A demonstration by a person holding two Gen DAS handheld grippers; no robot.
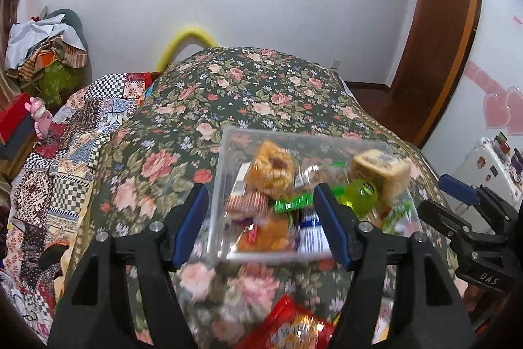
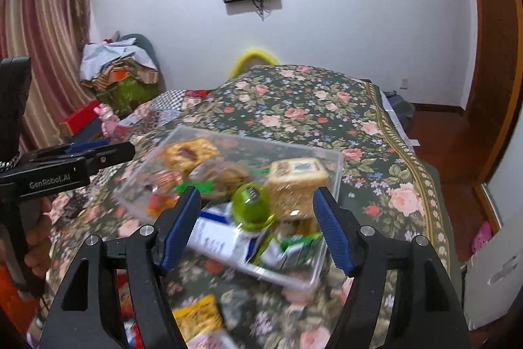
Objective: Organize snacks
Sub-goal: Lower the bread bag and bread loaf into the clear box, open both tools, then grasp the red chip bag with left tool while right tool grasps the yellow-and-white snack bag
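Now both jaws are spread wide and empty: my left hand-held gripper (image 1: 261, 224) and right hand-held gripper (image 2: 256, 224) hover over the clear box (image 1: 218, 185) of snacks on the floral bed (image 1: 255, 87). I'd pick up the red packet (image 1: 294, 326) next, slowly.

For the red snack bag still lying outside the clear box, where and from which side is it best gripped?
Grip the red snack bag at its upper edge, coming from above with the left gripper. It lies flat on the floral cloth just below those open fingers, so a pinch on the thin edge looks easiest.
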